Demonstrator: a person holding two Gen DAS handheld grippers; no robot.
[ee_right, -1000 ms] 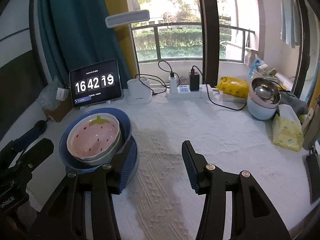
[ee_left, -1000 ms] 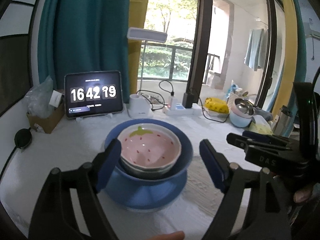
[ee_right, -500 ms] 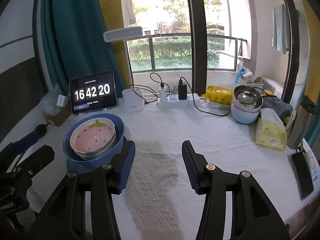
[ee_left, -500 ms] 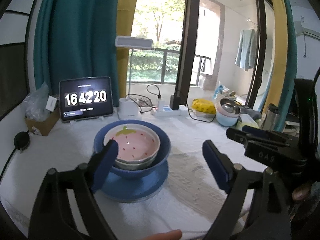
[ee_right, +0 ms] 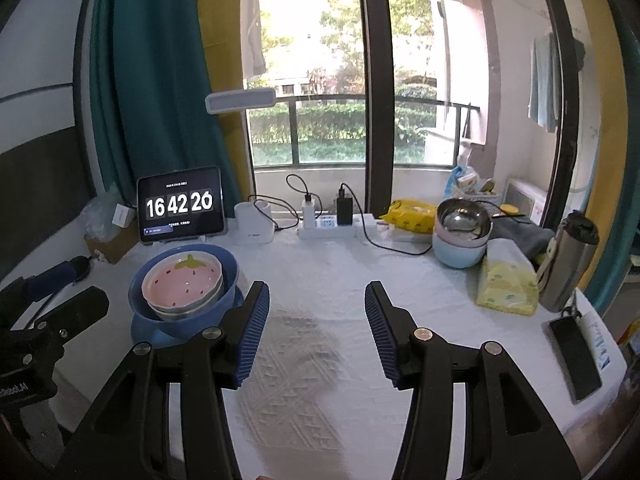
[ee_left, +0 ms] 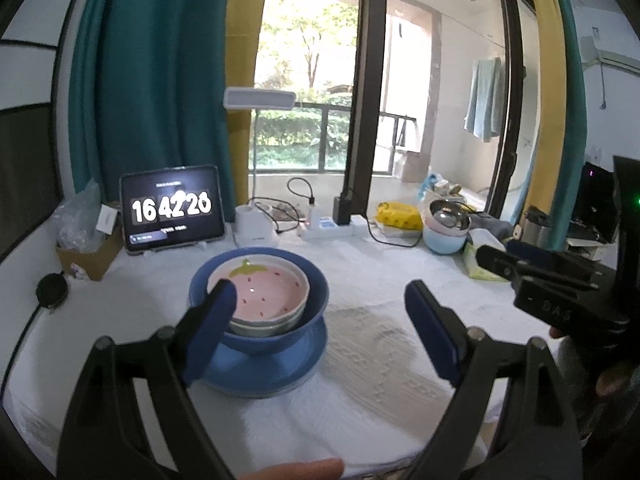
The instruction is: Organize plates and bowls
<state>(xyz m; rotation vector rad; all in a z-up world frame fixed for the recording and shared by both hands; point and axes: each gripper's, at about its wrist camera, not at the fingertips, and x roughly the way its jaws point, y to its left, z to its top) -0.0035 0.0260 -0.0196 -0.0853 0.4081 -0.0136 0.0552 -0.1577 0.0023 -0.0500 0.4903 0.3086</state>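
Stack of dishes just ahead of the left gripper (ee_left: 316, 312), nearer its left finger: strawberry bowl (ee_left: 264, 290) nested in a grey bowl (ee_left: 264, 326), inside a blue bowl (ee_left: 308, 300), on a blue plate (ee_left: 280, 368); left jaws spread wide, having just been opening, with nothing between them but bare white tablecloth (ee_left: 360, 380); left finger overlapping the stack's near-left edge in the view, contact impossible to tell. From the right gripper (ee_right: 316, 320), same stack ahead and to the left, beyond its left finger, apart from it; right jaws parted, having just been opening a little, gripping nothing. Second stack of bowls (ee_right: 462, 236), steel on top of pink and pale blue, far ahead and to the right.

Readable: "16 42 20" on the tablet (ee_right: 180, 206), last digit blurred; small lines beneath too fine to read.

Around: desk lamp (ee_right: 252, 220) and power strip (ee_right: 336, 228) with chargers straight ahead at the table's far edge; yellow packet (ee_right: 412, 212) beside the second stack; tissue pack (ee_right: 506, 284), steel flask (ee_right: 568, 264) and phone (ee_right: 574, 360) to the right; cardboard box (ee_left: 88, 256) far left. Open cloth between both tools and the dishes.
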